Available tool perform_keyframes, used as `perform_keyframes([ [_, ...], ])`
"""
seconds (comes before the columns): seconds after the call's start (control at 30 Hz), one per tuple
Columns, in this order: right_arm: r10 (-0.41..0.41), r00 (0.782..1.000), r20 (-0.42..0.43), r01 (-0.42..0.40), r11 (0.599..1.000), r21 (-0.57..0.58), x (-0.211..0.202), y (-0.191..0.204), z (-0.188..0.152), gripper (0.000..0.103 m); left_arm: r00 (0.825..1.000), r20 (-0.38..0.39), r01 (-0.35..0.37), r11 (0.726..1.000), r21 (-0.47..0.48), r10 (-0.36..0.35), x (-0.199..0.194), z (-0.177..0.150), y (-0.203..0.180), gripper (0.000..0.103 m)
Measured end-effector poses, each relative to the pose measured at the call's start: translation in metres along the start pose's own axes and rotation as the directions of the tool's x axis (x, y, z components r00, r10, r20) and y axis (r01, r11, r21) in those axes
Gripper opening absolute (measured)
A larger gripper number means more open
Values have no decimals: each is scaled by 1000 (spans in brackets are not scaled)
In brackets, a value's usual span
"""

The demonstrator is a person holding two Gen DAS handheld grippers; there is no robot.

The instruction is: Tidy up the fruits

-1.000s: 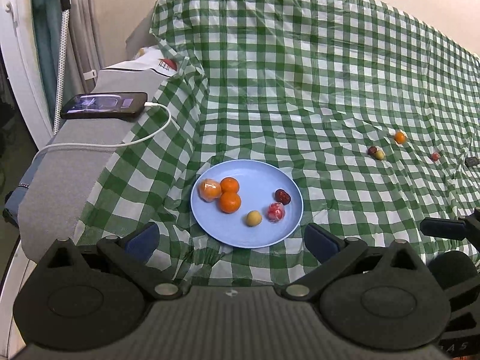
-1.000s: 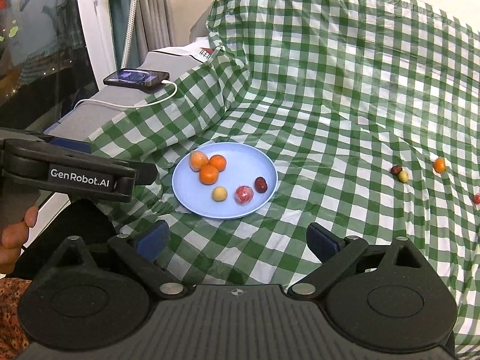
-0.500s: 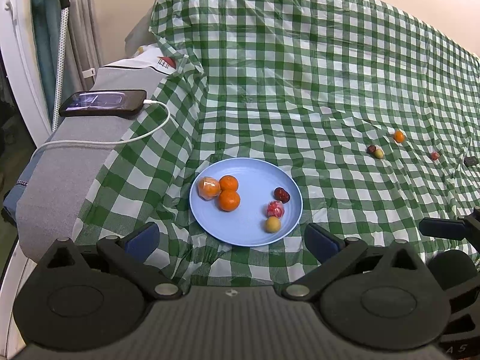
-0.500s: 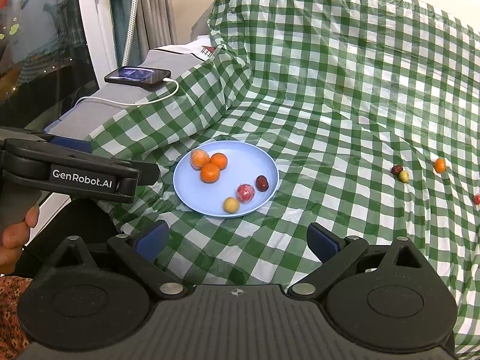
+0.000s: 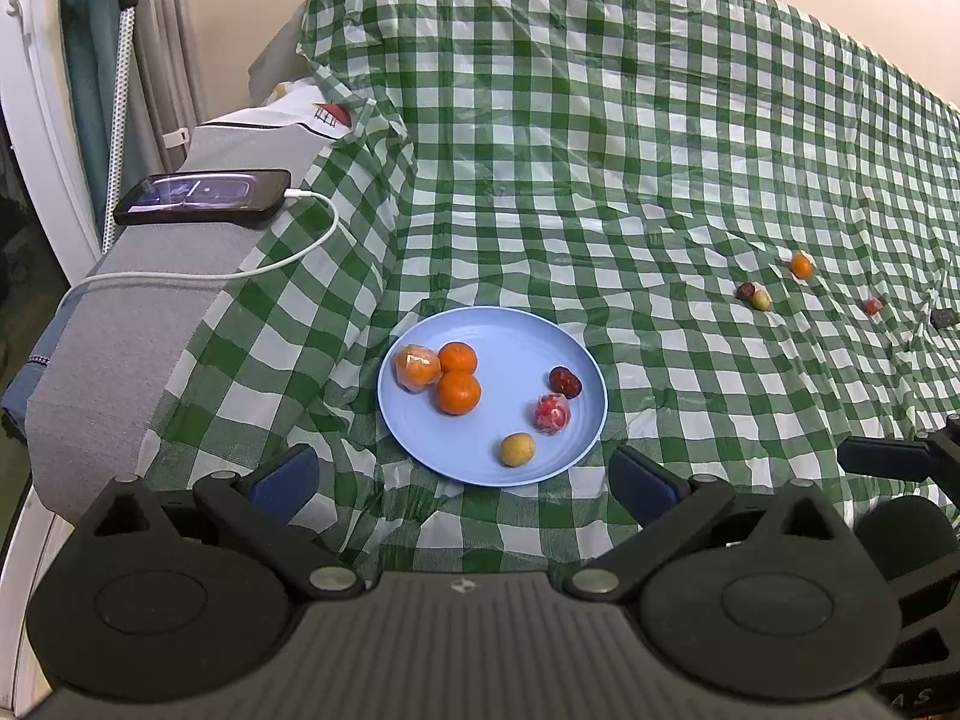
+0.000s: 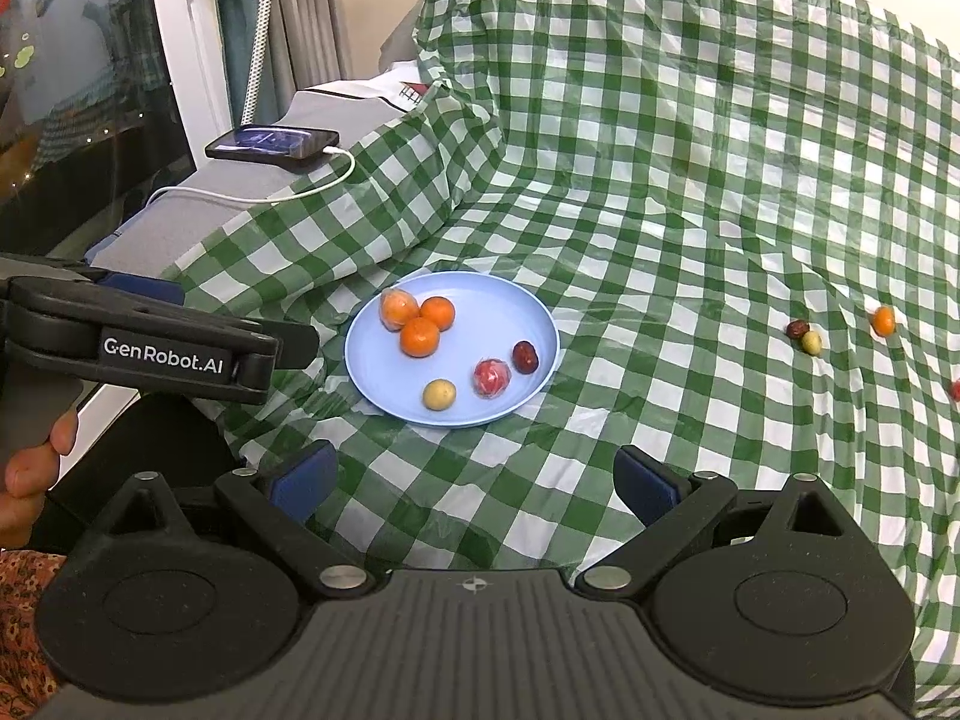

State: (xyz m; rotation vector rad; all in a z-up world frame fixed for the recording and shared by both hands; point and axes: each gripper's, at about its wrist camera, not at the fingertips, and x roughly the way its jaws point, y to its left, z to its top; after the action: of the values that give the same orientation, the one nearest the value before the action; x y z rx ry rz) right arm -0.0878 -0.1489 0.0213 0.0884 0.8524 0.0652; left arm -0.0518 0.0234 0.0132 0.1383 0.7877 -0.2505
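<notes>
Fruits (image 5: 459, 391) (plated) ahead of L fingers (image 5: 642, 480), apart.

phone (image 5: 204, 197), white charging cable (image 5: 288, 258), green checked cloth (image 5: 600, 150)

A home interior is shown, most likely a living room or bedroom. A large piece of soft furniture is draped with a green-and-white checked plastic tablecloth (image 5: 600, 180), which runs up over its back and down across its seat. An uncovered grey upholstered edge (image 5: 138, 312) is seen at the left, where a smartphone (image 5: 204, 195) is laid and plugged into a white charging cable (image 5: 282, 261). Behind it, grey curtains (image 6: 312, 12) and a white-framed glass door (image 6: 78, 60) are seen, with a plain cream wall (image 5: 240, 18) beyond. A printed pillow (image 5: 306, 111) is tucked at the corner.
</notes>
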Motion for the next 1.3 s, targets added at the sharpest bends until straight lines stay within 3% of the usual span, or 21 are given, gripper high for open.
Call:
perform_keyframes([
  [0.73,-7,1000,2,7,993,119,12,-31,1,98,999,-34,12,999,34,-11,19,22,-20,103],
  [1.07,-139,990,29,128,965,229,8,-91,-3,98,998,-36,56,993,102,-53,43,53,-61,103],
  [1.3,-288,957,12,265,895,357,9,-173,-15,98,992,-48,126,979,157,-120,71,82,-116,103],
])
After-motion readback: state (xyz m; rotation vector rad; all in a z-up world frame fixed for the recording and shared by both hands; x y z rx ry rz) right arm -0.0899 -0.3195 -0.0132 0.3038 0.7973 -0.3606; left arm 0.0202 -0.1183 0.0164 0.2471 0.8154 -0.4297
